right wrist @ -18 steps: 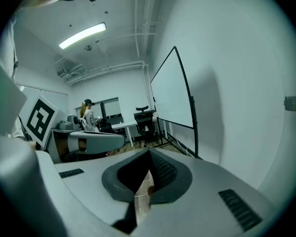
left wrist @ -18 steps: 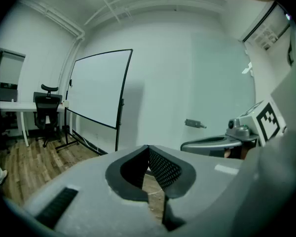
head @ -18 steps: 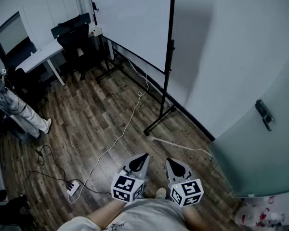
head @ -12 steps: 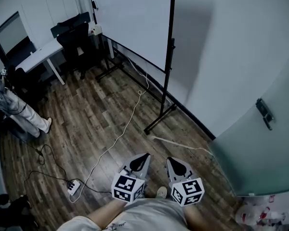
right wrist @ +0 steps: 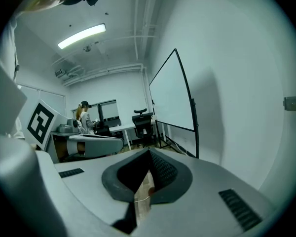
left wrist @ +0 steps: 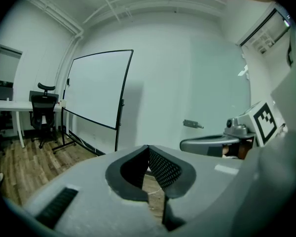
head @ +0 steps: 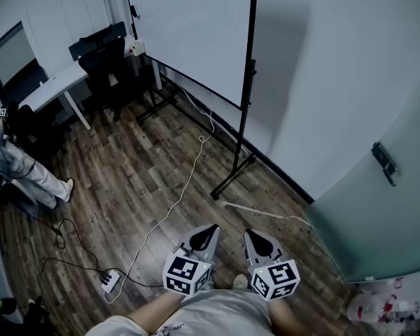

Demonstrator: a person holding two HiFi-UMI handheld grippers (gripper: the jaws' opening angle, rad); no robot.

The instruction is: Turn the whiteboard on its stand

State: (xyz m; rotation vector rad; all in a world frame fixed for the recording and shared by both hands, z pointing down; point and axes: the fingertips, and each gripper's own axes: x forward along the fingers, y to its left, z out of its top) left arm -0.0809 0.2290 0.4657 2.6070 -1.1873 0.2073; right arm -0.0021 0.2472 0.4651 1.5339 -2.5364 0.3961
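- Whiteboard [head: 189,33]: white panel, black frame.
- Stand [head: 232,173]: black.
- Floor [head: 126,180]: brown wood-plank pattern.
- Cable [head: 175,196]: white.
- Left gripper [head: 211,226] and right gripper [head: 248,233]: grey bodies, dotted black pads [left wrist: 164,168]. Their marker cubes [head: 186,274] are white with black squares.
- Office chair [head: 105,58]: black.
- Desk [head: 52,82]: white.

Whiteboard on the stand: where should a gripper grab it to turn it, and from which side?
Probably the whiteboard's bottom edge, midway, well clear of the near post, coming from the room side. The face is flat with nothing to pinch, the thin lower frame is exposed, and the wall stands close behind.
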